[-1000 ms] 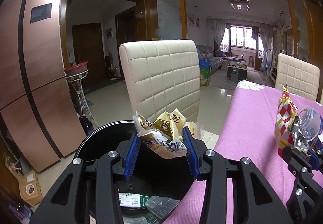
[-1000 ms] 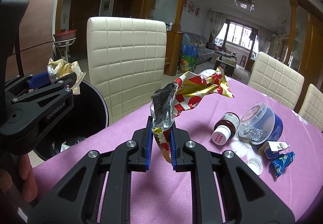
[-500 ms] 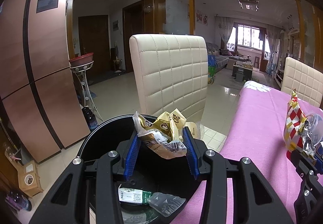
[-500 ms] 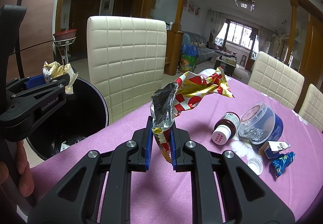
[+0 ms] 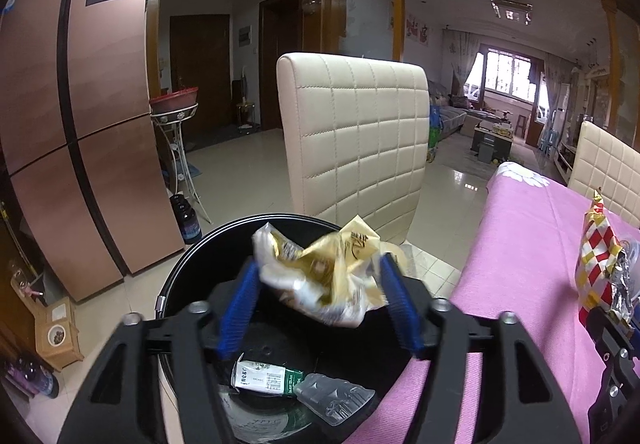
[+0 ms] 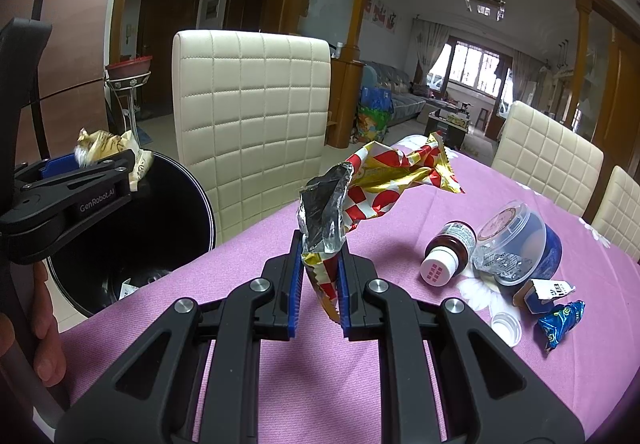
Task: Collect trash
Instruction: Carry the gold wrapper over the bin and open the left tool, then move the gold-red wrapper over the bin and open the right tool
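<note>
My left gripper [image 5: 320,296] hangs over the black trash bin [image 5: 188,264] with its jaws spread wide. The crumpled gold and white wrapper [image 5: 320,276] sits loose and blurred between the blue pads [image 5: 240,304]. It also shows in the right wrist view [image 6: 104,147] above the bin [image 6: 200,203]. My right gripper [image 6: 318,276] is shut on a red, white and gold foil wrapper [image 6: 372,183], held above the pink tablecloth [image 6: 320,364]. That wrapper shows at the right edge of the left wrist view [image 5: 600,264].
A cream padded chair [image 6: 252,115] stands behind the bin. On the table lie a brown pill bottle [image 6: 448,252], a blue lidded tub [image 6: 524,240], a white cap [image 6: 506,328], a blue candy wrapper [image 6: 560,324] and a torn box [image 6: 544,292]. The bin holds a packet [image 5: 264,378] and a blister pack [image 5: 336,398].
My left gripper's jaws have spread apart over the bin and the gold wrapper has come loose between them. My right gripper has stayed still with its foil wrapper.
</note>
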Tool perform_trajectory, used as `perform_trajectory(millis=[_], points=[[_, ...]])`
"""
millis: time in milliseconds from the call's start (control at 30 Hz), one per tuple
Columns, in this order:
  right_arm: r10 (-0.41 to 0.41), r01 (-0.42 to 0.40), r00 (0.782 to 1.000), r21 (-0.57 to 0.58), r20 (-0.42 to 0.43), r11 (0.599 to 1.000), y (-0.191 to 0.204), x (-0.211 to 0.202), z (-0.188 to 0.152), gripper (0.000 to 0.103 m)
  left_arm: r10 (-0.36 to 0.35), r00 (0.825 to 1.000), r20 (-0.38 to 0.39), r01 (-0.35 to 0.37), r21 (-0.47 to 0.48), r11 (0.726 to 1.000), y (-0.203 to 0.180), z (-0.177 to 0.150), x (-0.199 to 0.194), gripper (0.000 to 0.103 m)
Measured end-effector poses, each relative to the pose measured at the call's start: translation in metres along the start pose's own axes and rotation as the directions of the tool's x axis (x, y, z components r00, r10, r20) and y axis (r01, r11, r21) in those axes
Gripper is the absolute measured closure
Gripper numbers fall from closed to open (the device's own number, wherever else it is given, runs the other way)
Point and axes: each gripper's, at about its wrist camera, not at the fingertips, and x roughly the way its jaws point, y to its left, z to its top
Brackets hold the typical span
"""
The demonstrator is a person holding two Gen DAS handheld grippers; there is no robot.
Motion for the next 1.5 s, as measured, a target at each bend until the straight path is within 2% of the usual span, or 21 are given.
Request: perform_trajectory(millis=[33,300,700,1033,1500], points=[[0.000,0.000,1.000,0.001,-0.001,1.000,0.000,0.000,0.000,0.087,0.004,1.000,-0.003,-0.004,-0.006,1.000,0.001,0.000,0.001,0.029],[0.001,-0.001,1.000,-0.001,-0.002,1.000,-0.001,0.001,-0.001,0.087,0.000,0.999,-0.033,-0.002,-0.042,0.999,0.010,-0.001,0.006,0.019],[0.012,-0.012,1.000,-0.075,-0.002,0.997,0.012,0.001,-0.002,0.087,0.014,0.999,-0.038,-0.014,-0.009,1.000,0.021,-0.005,0.000,0.019],[0.086,-0.087,0.996,-0.142,-0.012,0.986,0.044,0.008,0.005,0.087,0.041,0.998,-0.051,-0.041,0.005,0.999,0.053,-0.012,-0.002,0.019],[0.212,-0.216,0.976,-0.221,-0.044,0.951,0.111,0.016,0.018,0.086,0.116,0.991,-0.060,-0.117,-0.018,0.993,0.107,-0.016,0.002,0.019]])
